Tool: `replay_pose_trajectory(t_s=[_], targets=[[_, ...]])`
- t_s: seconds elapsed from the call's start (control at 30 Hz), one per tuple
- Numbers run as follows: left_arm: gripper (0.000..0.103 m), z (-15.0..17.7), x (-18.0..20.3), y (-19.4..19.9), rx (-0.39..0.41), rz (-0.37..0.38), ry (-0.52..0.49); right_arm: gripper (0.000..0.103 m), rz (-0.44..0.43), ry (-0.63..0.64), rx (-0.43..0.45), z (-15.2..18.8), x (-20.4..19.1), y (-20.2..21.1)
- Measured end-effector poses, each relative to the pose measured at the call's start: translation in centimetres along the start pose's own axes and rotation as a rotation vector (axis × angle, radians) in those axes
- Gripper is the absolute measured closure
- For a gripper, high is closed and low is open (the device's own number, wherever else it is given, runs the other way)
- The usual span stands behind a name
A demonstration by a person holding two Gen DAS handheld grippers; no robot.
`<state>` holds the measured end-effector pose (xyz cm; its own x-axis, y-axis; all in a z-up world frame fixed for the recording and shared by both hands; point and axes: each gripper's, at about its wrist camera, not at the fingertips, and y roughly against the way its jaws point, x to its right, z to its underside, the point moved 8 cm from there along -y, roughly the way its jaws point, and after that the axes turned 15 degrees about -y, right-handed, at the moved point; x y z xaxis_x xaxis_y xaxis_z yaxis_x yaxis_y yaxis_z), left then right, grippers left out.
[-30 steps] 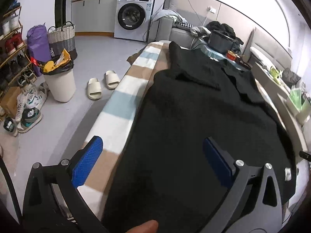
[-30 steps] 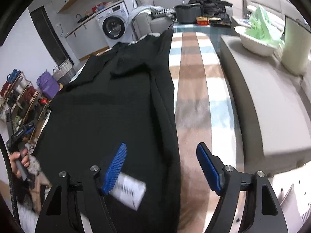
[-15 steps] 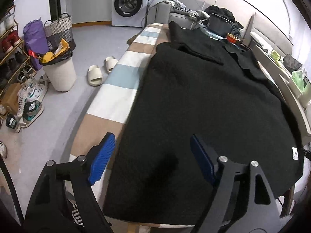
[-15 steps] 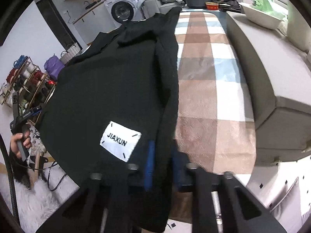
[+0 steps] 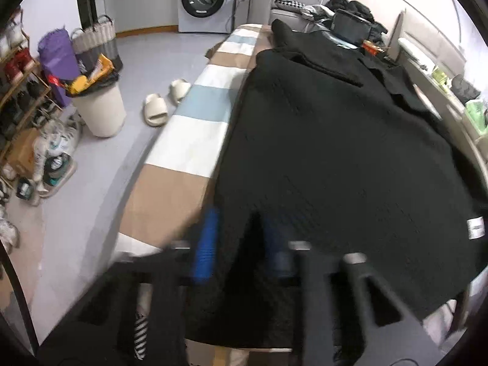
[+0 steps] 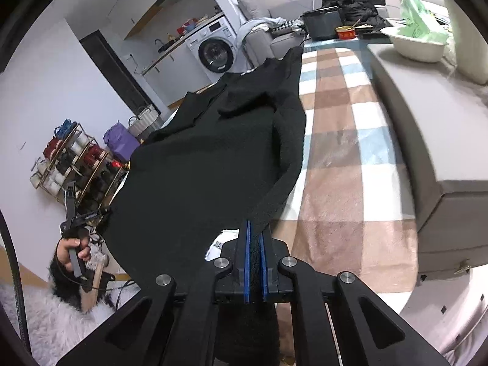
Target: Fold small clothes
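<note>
A black knitted garment [image 5: 335, 140] lies spread lengthwise on a checked blanket [image 5: 195, 140] over a long table. A white label [image 5: 475, 227] shows at its near right hem. My left gripper [image 5: 241, 241] is blurred, its blue pads close together around the near left hem, with cloth between them. My right gripper [image 6: 255, 244] is shut on the garment's [image 6: 207, 164] near right hem and lifts that edge off the blanket [image 6: 341, 164]. The left gripper [image 6: 73, 213] also shows in a hand, in the right wrist view.
A white bin [image 5: 102, 109], slippers [image 5: 164, 103], a shoe rack [image 5: 18, 91] and shoes stand on the floor to the left. A washing machine [image 5: 202, 0] is at the back. A grey bench [image 6: 436, 134] with a white bowl [image 6: 416, 47] runs along the right.
The left pads have closed from wide open onto the near left hem. The right gripper, shut half a second ago, has lifted its hem corner; the label has swung under the fingers.
</note>
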<state>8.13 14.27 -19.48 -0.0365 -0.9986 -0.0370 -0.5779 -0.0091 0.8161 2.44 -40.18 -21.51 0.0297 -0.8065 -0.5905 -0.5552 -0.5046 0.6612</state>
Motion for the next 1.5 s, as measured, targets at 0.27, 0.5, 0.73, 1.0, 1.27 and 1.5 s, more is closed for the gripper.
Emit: replay_pose_trajectory(t_s=[0.27, 0.5, 0.73, 1.0, 1.27, 1.5], targets=[[0.098, -1.7, 1.6, 2.0, 0.115, 0.126, 0.011, 0.090, 0.034, -0.019, -0.084, 0.9, 1.6, -2.0], [0.098, -3.3, 2.5, 4.5, 0.207, 0.207, 0.036, 0.097, 0.024, 0.004, -0.085, 1.7, 2.0, -2.5], [0.099, -5.4, 2.8, 10.2, 0.380, 0.295, 0.058, 0.098, -0.350, -0.037, 0.143, -1.3, -1.7, 3.2], [0.099, -6.3, 4.2, 16.1, 0.512, 0.414, -0.002, 0.098, -0.526, -0.031, 0.171, -2.0, -3.1, 6.9], [0.099, -6.6, 1.7, 16.9, 0.554, 0.409, 0.074, 0.098, -0.461, -0.026, 0.231, -3.8, -2.7, 8.5], [0.099, -8.4, -2.2, 12.3, 0.539, 0.349, 0.205, 0.098, -0.309, -0.090, 0.352, -8.4, -2.5, 5.1]])
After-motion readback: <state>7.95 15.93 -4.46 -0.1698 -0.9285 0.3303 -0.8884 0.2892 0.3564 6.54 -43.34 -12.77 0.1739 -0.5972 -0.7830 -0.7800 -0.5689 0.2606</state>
